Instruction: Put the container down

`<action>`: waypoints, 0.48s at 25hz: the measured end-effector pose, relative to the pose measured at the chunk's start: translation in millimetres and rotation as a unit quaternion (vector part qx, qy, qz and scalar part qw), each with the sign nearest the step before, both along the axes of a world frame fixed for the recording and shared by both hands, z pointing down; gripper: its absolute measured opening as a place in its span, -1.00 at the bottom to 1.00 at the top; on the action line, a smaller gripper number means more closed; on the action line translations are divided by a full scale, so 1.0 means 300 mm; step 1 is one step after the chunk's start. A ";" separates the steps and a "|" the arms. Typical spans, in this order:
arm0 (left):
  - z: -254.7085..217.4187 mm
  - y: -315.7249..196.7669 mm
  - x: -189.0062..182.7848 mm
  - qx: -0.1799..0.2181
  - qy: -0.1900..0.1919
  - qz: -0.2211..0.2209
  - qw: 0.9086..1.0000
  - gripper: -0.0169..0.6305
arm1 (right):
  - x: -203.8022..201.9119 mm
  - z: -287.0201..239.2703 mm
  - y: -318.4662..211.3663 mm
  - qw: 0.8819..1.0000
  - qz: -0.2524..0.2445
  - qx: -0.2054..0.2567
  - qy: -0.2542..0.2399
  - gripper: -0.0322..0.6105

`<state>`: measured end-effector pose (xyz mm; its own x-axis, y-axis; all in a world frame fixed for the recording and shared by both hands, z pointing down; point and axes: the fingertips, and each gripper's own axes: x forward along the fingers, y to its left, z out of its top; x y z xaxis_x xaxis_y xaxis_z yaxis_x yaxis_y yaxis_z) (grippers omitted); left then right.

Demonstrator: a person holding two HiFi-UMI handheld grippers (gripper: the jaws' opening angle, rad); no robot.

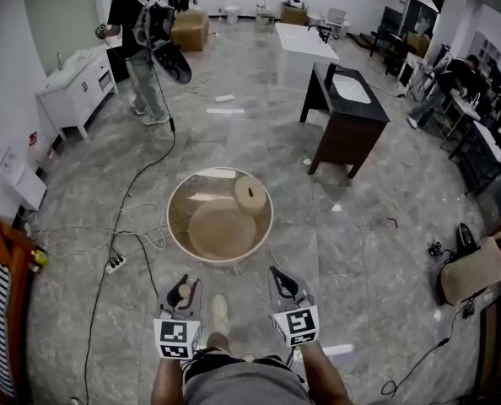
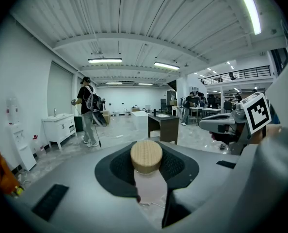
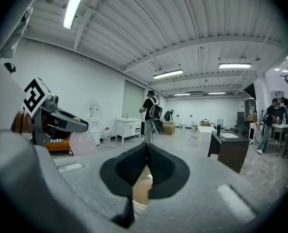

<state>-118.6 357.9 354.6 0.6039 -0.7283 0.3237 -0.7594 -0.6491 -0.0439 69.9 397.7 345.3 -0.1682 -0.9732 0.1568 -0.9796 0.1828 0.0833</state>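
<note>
My left gripper [image 1: 181, 296] is shut on a small clear container [image 2: 150, 184] with a round wooden lid [image 2: 146, 156]. The container stands upright between the jaws, its lid [image 1: 182, 293] showing from above in the head view. My right gripper [image 1: 286, 291] hangs beside it, shut, pads touching, nothing held. Both hover low over the marble floor, just in front of a large round tub [image 1: 267, 218]. The tub holds a wooden disc [image 1: 222, 229] and a smaller wooden round [image 1: 250, 195]. In the right gripper view the left gripper [image 3: 56, 119] and the pale container [image 3: 82, 143] show at the left.
Cables [image 1: 132, 234] and a power strip [image 1: 115, 264] lie left of the tub. A dark vanity [image 1: 347, 116] stands at the back right, a white cabinet [image 1: 78, 87] at the back left. A person [image 1: 141, 40] stands by it. A tan bag [image 1: 470, 272] sits at the right.
</note>
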 end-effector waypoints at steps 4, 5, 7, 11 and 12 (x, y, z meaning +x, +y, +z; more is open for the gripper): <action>-0.011 -0.171 0.022 -0.005 -0.003 0.009 1.000 -0.57 | 0.014 -0.007 -0.168 1.000 0.006 -0.002 -0.002 -0.90; -0.017 -0.215 0.027 -0.006 -0.003 0.011 1.000 -0.57 | 0.015 -0.011 -0.211 1.000 0.008 -0.003 -0.002 -0.90; -0.024 -0.301 0.034 -0.009 -0.004 0.014 1.000 -0.57 | 0.016 -0.018 -0.294 1.000 0.010 -0.005 -0.004 -0.90; -0.005 -0.457 0.051 -0.016 -0.005 0.021 1.000 -0.57 | 0.026 -0.012 -0.446 1.000 0.014 -0.008 -0.004 -0.90; 0.002 -0.494 0.056 -0.017 -0.005 0.023 1.000 -0.57 | 0.031 -0.006 -0.483 1.000 0.015 -0.010 -0.005 -0.90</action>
<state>-101.7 209.8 355.3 0.6328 -0.6888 0.3537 -0.7289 -0.6841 -0.0279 79.2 252.8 343.7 -0.1405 -0.9747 0.1739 -0.9854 0.1548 0.0711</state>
